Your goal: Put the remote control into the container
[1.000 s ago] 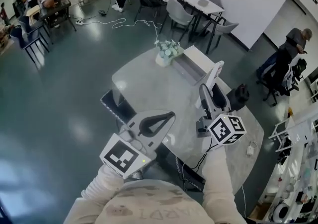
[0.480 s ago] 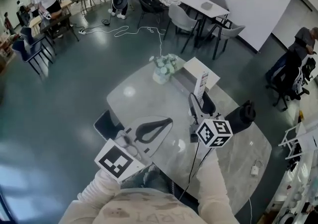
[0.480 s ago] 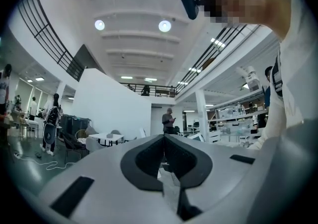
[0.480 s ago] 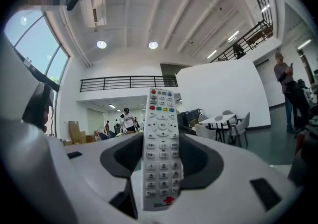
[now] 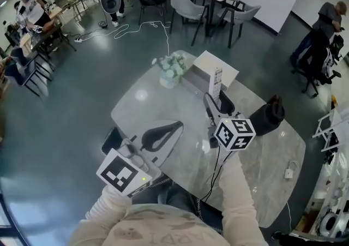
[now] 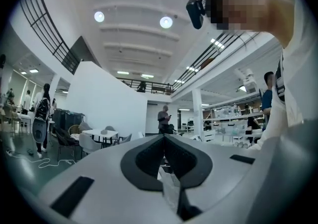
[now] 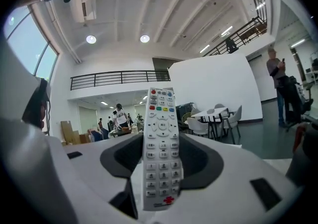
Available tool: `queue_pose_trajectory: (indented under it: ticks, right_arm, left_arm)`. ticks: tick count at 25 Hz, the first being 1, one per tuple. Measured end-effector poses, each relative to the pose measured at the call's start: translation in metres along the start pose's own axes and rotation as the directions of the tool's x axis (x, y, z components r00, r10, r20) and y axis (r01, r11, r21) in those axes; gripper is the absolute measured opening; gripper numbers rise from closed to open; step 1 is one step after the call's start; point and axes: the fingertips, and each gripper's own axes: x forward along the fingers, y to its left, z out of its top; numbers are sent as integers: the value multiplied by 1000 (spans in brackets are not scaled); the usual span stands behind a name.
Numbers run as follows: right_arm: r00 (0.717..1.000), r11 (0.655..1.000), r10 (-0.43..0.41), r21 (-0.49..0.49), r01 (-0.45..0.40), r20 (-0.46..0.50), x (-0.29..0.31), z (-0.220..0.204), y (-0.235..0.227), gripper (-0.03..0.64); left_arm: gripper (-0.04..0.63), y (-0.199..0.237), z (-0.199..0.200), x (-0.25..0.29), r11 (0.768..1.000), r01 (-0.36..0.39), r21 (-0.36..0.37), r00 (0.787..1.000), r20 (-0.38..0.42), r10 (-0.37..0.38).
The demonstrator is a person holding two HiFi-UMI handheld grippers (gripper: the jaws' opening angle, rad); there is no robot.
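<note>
Gripping the remote control (image 7: pixel 160 148) in the right gripper (image 5: pixel 216 104), clamping both dark pads on the sides of its lower half and letting its upper half, with the red and coloured buttons, stick out past the tips. Turning its button face straight toward that gripper's camera. Holding it upright over the table (image 5: pixel 262 157), just short of the white container (image 5: pixel 204 65), a box lying directly beyond the right tips; overlapping that box with the remote's top end in the head view, without making clear whether touching or apart. Pressing the jaws of the left gripper (image 6: pixel 164 137) together, tip to tip, with nothing of the task between them; showing only something pale and see-through (image 6: pixel 169 188) low behind the pads, too blurred to name. Hanging to the left of the right gripper and nearer the person, at the table's near edge, well apart from the container. Standing beyond the left tips and just left of the container, a vase of pale flowers (image 5: pixel 170 69). Resting on the table to the right of the right gripper, near its marker cube (image 5: pixel 234 133), a dark bulky thing (image 5: pixel 268 117). Trailing from under the right gripper back toward the person, a black cable (image 5: pixel 217 166)
</note>
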Motion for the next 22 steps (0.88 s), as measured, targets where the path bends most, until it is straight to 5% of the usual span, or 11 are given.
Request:
queue_pose_trajectory:
  ticks: [12, 22]
  right_arm:
    - [988, 985, -149, -96, 145, -30, 65, 24, 6, 225]
    - [968, 970, -202, -166, 177, -151, 116, 2, -21, 225]
  left_arm:
    - [14, 71, 5, -27, 992, 125, -35, 992, 9, -125]
    - [14, 114, 3, -23, 991, 126, -53, 992, 34, -124]
